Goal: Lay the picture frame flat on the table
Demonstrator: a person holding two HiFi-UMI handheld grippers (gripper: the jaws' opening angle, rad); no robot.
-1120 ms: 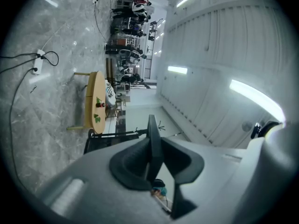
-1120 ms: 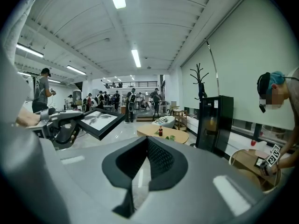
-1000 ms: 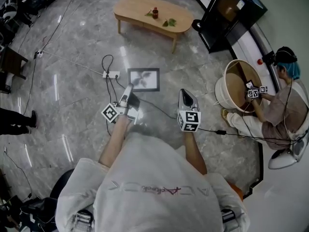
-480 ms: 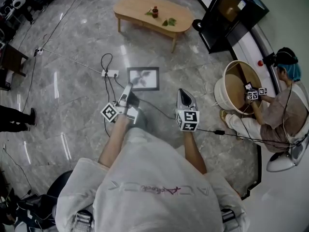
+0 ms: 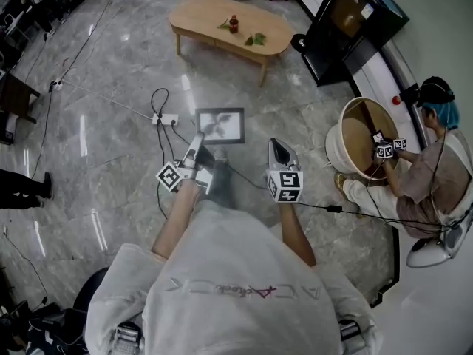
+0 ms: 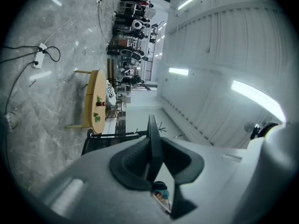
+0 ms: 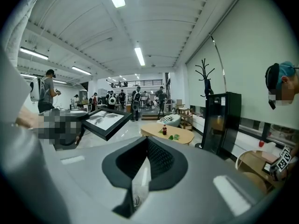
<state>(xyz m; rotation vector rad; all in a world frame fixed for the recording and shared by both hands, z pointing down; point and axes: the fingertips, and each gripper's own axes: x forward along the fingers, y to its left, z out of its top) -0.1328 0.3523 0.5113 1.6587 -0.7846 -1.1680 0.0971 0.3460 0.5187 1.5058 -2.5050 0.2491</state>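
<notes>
- My left tongs (image 5: 197,140) were clamped on the frame (image 5: 220,125) at its near left corner. In the left gripper view its thin dark edge ran up between the jaws, with a pad pressed on each side.
- The frame hung in the air above the floor (image 5: 111,154). Its face was turned mostly up, a black border round a pale picture with a dark sprig.
- It was well apart from the bench (image 5: 203,12) and touched nothing but my left tongs.
- My right tongs (image 5: 274,145) had their jaws together with nothing between them. They were just to the right of the frame, clear of it.
- On the bench a bottle (image 5: 233,24) stood upright near the middle, and green leaves (image 5: 256,39) lay toward the right end.
- A power strip (image 5: 164,118) lay on the floor just left of the frame, with black cables looping from it.
- At the right, another person (image 5: 432,165) crouched beside a round tub (image 5: 347,135).
</notes>
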